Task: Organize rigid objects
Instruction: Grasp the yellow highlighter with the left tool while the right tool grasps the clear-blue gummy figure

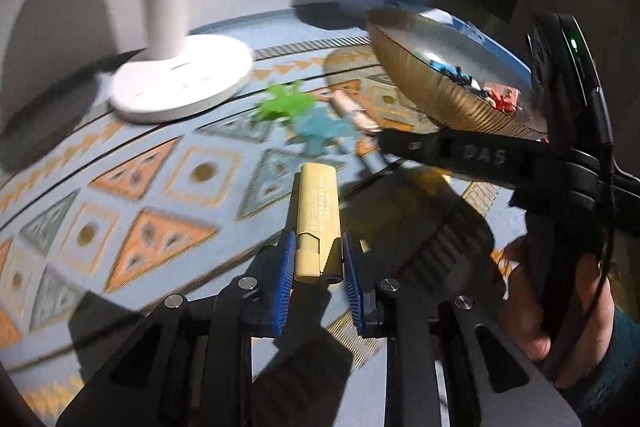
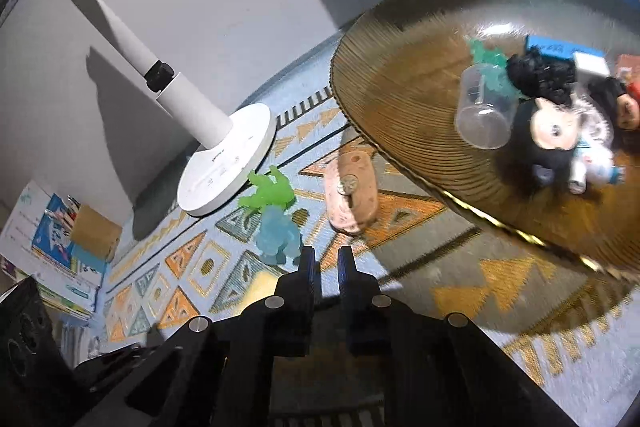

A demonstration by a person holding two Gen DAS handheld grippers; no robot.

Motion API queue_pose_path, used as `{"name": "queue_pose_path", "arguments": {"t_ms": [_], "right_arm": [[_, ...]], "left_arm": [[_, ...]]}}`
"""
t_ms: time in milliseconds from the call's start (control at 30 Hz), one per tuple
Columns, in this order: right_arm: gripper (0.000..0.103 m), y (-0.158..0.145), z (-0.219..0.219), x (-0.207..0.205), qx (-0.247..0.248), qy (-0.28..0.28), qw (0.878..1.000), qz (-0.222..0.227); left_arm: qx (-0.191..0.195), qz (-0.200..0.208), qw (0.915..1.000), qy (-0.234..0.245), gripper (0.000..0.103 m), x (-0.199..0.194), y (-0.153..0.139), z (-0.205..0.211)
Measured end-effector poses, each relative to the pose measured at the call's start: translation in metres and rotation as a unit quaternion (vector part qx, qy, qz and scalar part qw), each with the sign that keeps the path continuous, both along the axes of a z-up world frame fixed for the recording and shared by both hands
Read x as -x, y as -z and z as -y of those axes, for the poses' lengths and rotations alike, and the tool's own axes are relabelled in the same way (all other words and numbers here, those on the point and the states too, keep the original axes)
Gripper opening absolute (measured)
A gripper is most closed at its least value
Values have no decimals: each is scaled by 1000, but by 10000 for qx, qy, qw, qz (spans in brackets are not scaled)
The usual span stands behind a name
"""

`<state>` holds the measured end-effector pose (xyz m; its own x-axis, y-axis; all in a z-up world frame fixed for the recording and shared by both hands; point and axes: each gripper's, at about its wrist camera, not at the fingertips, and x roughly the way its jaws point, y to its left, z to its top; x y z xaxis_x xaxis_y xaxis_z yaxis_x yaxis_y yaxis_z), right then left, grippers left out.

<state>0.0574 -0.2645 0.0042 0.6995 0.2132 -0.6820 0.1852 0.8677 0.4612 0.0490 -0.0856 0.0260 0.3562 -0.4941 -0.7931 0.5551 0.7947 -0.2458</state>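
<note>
The left claw (image 1: 319, 263) is pinching a beige, flat marker-like stick (image 1: 318, 223) between its blue pads (image 1: 285, 283), the stick jutting toward twelve o'clock above the patterned tabletop (image 1: 160, 227). In the left wrist view, a green toy figure (image 1: 285, 103) and a pale blue toy figure (image 1: 320, 135) are lying just beside each other at about twelve o'clock from the stick, with a pinkish oblong object (image 1: 354, 111) at their one o'clock side. A white lamp base (image 1: 182, 79) is standing at eleven o'clock.

The right claw (image 2: 325, 261) is sitting pressed together with nothing visible between its fingertips, pointing down at the tabletop. The blue figure is lying just at its eleven o'clock, the green one beyond it, touching the lamp base edge. In the left wrist view, the other gripper's black finger (image 1: 452, 151) is reaching under the lower edge of a ribbed golden bowl (image 2: 400, 79), which is tilting at two o'clock. Whether it is touching the bowl is unclear.

Inside the bowl, a clear plastic cup (image 2: 484, 115), a teal figure (image 2: 490, 61), a black-haired doll (image 2: 552, 131) and other small toys are lying heaped together. A person's hand (image 1: 556, 303) is wrapping the gripper handle at four o'clock in the left view.
</note>
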Motion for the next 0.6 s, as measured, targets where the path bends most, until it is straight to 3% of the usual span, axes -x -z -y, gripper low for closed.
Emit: {"name": "queue_pose_path", "arguments": {"t_ms": [67, 200, 400, 600], "right_arm": [[17, -3, -4, 3, 220, 6, 9998, 5], [48, -7, -17, -1, 209, -242, 9995, 47], [48, -2, -30, -27, 187, -375, 9990, -159], [48, -2, -40, -49, 639, -295, 9973, -193]], "left_arm": [[92, -33, 9997, -210, 21, 0, -1, -18], [262, -87, 9979, -579, 21, -5, -1, -46], [441, 58, 9948, -921, 21, -13, 2, -69], [443, 46, 9946, -933, 21, -15, 5, -68]]}}
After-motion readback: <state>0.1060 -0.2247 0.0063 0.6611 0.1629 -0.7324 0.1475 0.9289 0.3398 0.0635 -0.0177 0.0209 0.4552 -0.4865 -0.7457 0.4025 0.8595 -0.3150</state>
